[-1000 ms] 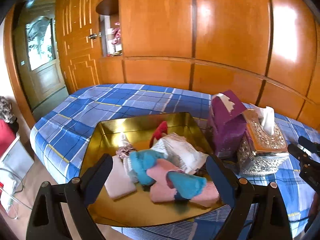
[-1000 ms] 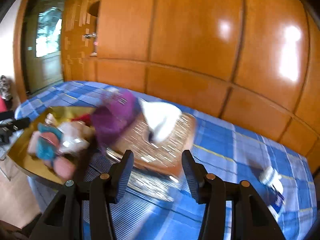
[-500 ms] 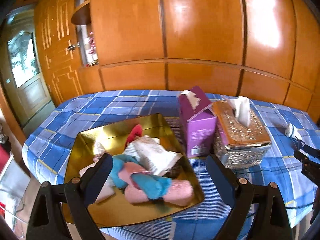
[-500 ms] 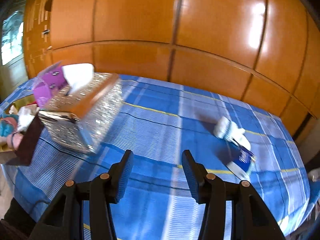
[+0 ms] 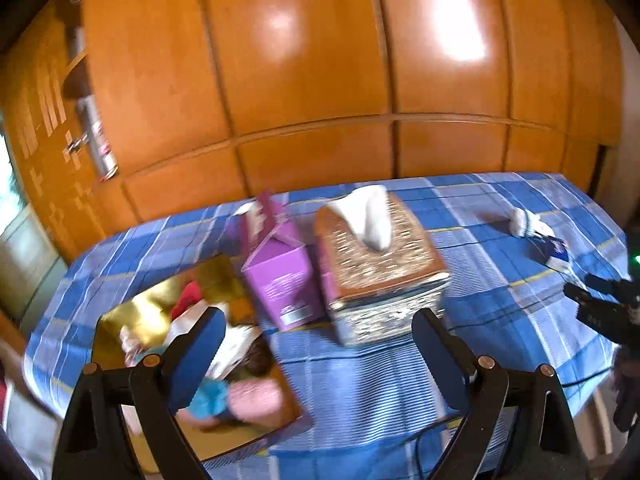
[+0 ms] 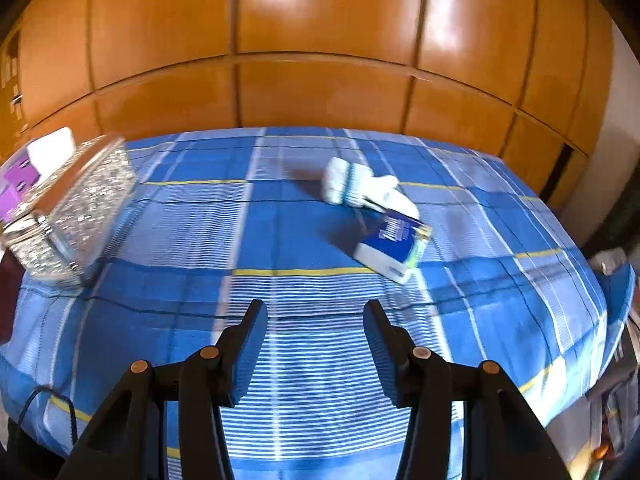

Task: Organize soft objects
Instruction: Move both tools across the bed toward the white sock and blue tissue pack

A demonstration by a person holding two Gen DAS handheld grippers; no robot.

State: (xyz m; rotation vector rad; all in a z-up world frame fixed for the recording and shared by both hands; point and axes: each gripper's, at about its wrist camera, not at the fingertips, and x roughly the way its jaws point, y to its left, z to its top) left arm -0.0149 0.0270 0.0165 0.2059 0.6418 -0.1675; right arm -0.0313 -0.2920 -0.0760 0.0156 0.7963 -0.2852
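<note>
A gold tray (image 5: 152, 312) at the table's left holds several soft items, pink (image 5: 256, 398), teal (image 5: 208, 396), white and red. A rolled white sock pair with teal stripes and a blue card label (image 6: 360, 188) lies alone on the blue plaid cloth at the right; it also shows in the left wrist view (image 5: 528, 226). My left gripper (image 5: 316, 344) is open and empty, held above the table's near edge between the tray and the tissue boxes. My right gripper (image 6: 314, 332) is open and empty, short of the sock pair, also seen from the left (image 5: 600, 304).
A purple tissue carton (image 5: 276, 276) and an ornate silver tissue box (image 5: 380, 268) stand mid-table, right of the tray; the silver box shows at the left of the right wrist view (image 6: 76, 208). Wooden wardrobe panels (image 6: 320, 40) rise behind the table.
Both grippers have swung to the right. The tray has slid to the left of the left view, and the sock pair has come nearer the centre of the right view. Both stay open.
</note>
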